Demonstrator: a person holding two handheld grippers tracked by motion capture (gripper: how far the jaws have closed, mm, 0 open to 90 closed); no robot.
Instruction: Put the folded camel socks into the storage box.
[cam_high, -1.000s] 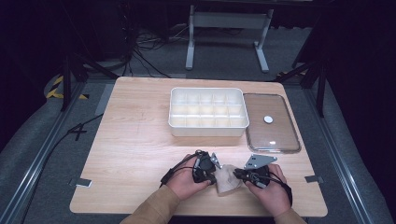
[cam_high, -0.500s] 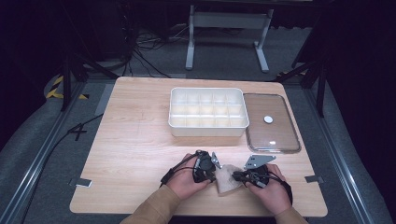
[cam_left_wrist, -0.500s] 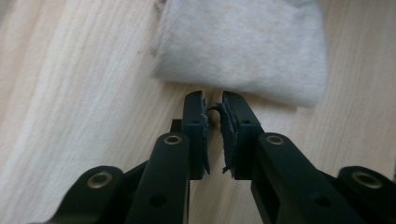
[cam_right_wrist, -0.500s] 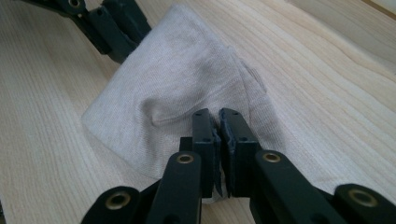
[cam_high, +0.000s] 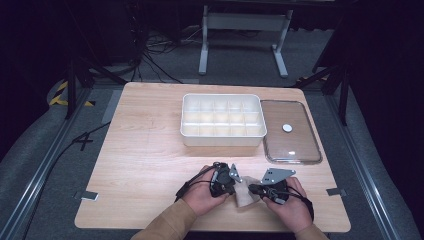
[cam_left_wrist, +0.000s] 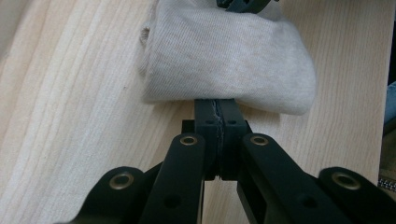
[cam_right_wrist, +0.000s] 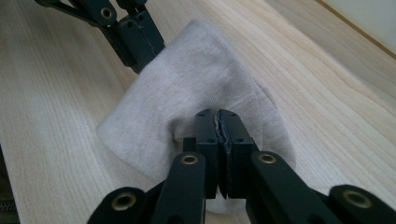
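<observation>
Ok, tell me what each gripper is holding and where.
Both pinch the folded beige cloth: the left gripper on one edge, the right gripper on the opposite side.

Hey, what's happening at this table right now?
A person is working a small beige cloth at the near edge of the wooden table. The left gripper and right gripper have just closed on opposite edges of it. A white divided tray and clear lid sit behind, untouched.
</observation>
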